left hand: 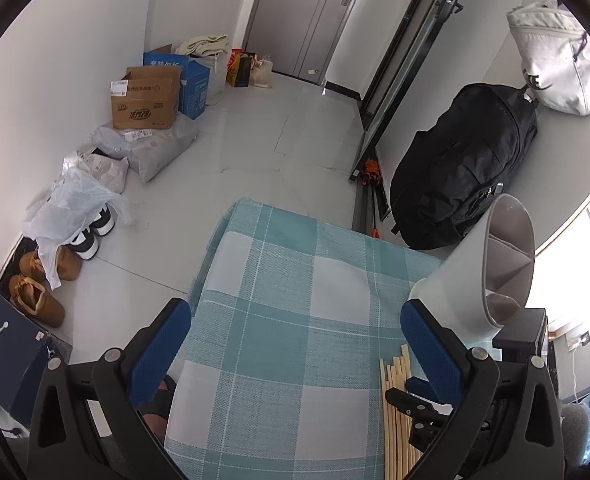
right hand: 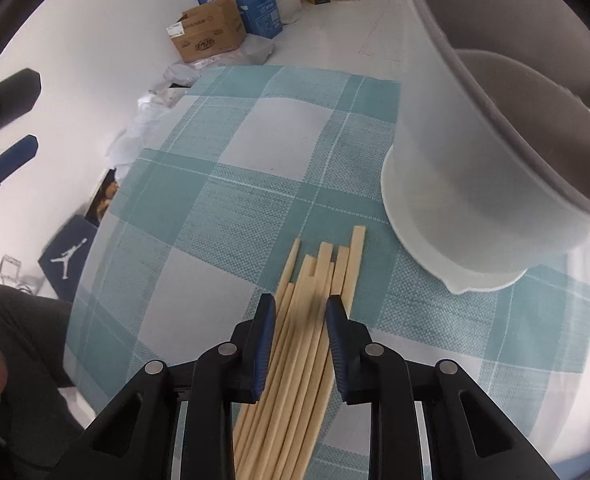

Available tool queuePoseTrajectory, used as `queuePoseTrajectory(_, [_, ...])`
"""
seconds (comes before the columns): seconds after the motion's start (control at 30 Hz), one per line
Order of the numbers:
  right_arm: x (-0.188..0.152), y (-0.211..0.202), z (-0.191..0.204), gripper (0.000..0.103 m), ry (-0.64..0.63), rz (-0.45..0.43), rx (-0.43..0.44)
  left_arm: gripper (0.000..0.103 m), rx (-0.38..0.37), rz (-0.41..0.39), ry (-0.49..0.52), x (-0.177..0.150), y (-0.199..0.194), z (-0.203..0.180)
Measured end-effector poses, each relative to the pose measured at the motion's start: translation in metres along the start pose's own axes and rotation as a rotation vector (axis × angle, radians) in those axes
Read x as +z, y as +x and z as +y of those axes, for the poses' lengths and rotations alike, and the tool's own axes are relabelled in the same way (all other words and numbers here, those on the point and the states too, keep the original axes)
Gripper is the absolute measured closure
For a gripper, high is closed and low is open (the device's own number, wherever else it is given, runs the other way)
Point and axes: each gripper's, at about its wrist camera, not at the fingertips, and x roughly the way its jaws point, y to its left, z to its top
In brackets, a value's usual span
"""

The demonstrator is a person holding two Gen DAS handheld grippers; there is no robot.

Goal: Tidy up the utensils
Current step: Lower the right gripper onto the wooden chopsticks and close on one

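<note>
Left wrist: left gripper (left hand: 295, 344) spread wide over checked worktop (left hand: 279, 272), nothing between; white holder (left hand: 475, 280) at right edge | Right wrist: right gripper (right hand: 300, 312) narrowed around chopsticks (right hand: 315, 320), contact unclear; holder just beside, near right edge.

White walls (left hand: 75, 40), grey floor (left hand: 255, 140); door (left hand: 295, 20) at back; bright window (left hand: 575, 248) rt.

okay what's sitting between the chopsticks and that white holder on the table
Nothing: the right wrist view shows only bare checked tablecloth between the chopsticks and the white utensil holder.
</note>
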Motion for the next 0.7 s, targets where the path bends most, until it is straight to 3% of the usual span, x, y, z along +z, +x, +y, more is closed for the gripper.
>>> queuePoseTrajectory(0.07, [0.002,0.001,0.001,0.091,0.014,0.001,-0.023,0.001,0.001,0.006,-0.011,0.0,0.001,0.002])
queuePoseTrajectory(0.27, [0.003,-0.005,-0.007,0.098,0.061,-0.013,-0.009,0.001,0.001,0.012,-0.021,-0.001,0.001,0.005])
queuePoseTrajectory(0.4, [0.001,-0.021,-0.019,0.099,0.101,-0.049,0.01,0.001,0.002,0.027,-0.025,-0.003,0.004,0.008])
queuePoseTrajectory(0.7, [-0.011,-0.067,-0.042,0.099,0.199,-0.242,0.12,0.001,0.038,0.096,0.049,-0.017,0.018,-0.002])
